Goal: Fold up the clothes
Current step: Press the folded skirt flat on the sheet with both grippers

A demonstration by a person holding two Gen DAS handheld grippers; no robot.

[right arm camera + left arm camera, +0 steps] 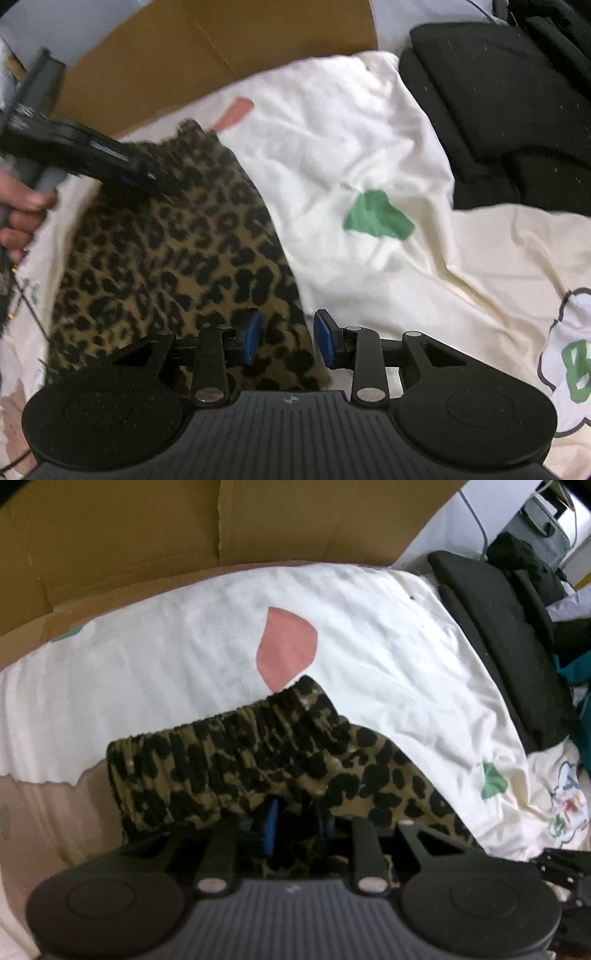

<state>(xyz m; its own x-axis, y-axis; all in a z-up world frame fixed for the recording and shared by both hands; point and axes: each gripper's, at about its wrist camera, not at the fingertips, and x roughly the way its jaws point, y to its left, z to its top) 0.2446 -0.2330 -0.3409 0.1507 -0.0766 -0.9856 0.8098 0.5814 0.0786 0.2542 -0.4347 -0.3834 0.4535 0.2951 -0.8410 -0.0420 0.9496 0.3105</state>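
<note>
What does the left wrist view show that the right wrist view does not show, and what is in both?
Only the left wrist view: the elastic waistband of the leopard-print garment, bunched between the fingers of the left gripper, and a teal cloth at the right edge.

Only the right wrist view: the right gripper, open over the garment's edge, and the hand holding the other gripper.

Both: the garment, the cream sheet, the cardboard and the folded black clothes.
</note>
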